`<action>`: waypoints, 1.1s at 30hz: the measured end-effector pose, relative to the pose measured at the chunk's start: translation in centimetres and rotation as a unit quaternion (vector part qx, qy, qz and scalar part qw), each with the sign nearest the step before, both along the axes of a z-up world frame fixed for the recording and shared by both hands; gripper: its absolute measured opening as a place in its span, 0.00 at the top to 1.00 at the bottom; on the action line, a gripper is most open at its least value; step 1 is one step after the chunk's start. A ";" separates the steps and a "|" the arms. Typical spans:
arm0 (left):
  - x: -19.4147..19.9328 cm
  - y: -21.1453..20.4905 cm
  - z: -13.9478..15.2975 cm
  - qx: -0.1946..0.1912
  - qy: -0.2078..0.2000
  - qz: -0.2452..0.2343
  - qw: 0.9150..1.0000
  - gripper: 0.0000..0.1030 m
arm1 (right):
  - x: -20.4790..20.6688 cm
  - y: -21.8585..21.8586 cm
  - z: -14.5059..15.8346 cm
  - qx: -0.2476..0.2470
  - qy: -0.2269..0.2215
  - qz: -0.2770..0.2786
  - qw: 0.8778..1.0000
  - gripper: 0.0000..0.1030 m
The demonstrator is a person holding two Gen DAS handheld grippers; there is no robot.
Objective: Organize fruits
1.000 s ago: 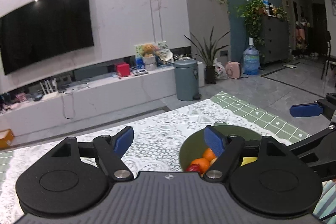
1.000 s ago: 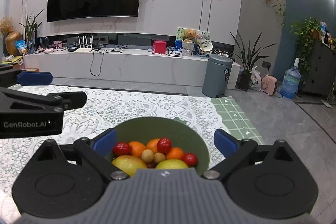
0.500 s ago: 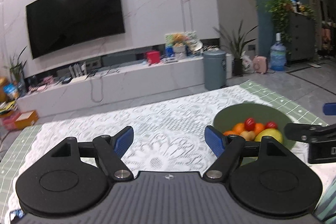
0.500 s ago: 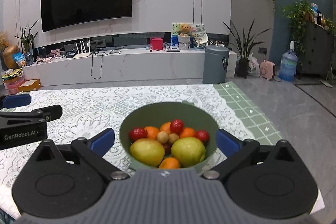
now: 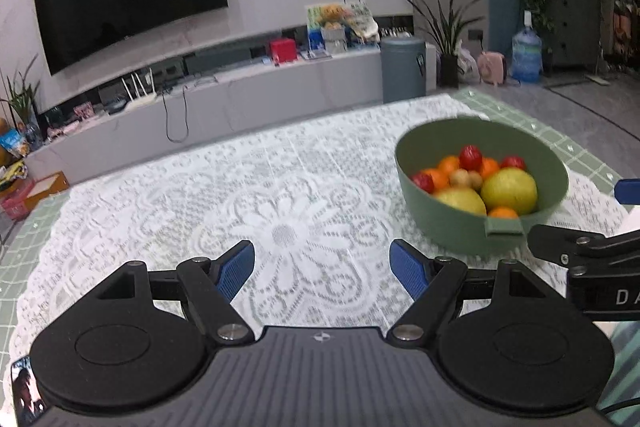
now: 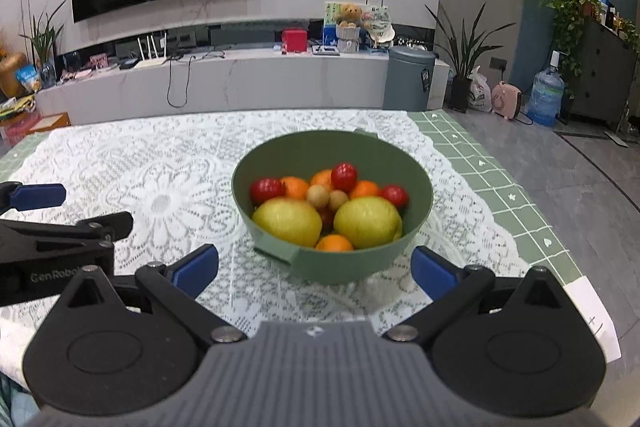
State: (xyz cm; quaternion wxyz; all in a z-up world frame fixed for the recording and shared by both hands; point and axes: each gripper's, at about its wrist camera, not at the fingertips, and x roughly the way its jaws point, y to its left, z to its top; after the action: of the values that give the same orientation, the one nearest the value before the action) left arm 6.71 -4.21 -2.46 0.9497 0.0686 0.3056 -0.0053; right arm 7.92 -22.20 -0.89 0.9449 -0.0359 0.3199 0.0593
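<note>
A green bowl stands on the white lace tablecloth. It holds two yellow lemons, several oranges, red cherry tomatoes and small tan round fruits. My right gripper is open and empty, just in front of the bowl. The bowl also shows in the left wrist view, to the right. My left gripper is open and empty over bare lace, left of the bowl.
The table has a green checked cloth under the lace, with its right edge near the bowl. A white paper slip lies at the front right corner. A TV wall, low cabinet and grey bin stand beyond the table.
Both grippers have drawn back and tilted down, so the bowl sits farther ahead and shows its fruit fully. The left wrist view has swung left. Both grippers stayed open.
</note>
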 end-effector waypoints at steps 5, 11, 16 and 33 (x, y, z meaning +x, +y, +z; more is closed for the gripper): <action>-0.2 0.1 -0.8 -0.005 0.023 -0.002 1.000 0.12 | -0.1 0.1 -0.9 -0.002 0.017 -0.004 1.000 0.04; -0.1 0.3 -1.2 -0.009 0.036 0.003 0.999 0.12 | 0.0 0.3 -1.2 -0.008 0.021 -0.005 1.000 0.04; 0.0 0.4 -1.1 -0.013 0.039 0.006 0.999 0.12 | 0.1 0.3 -1.5 -0.010 0.025 -0.007 1.000 0.04; 0.0 1.0 -0.9 -0.021 0.039 0.012 0.999 0.12 | 0.1 0.7 -1.6 -0.018 0.027 -0.003 0.999 0.04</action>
State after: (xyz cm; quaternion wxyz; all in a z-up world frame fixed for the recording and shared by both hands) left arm 6.72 -3.26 -3.37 0.9384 0.0449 0.3427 -0.0031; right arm 8.01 -21.53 -2.49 0.9355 -0.0502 0.3460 0.0518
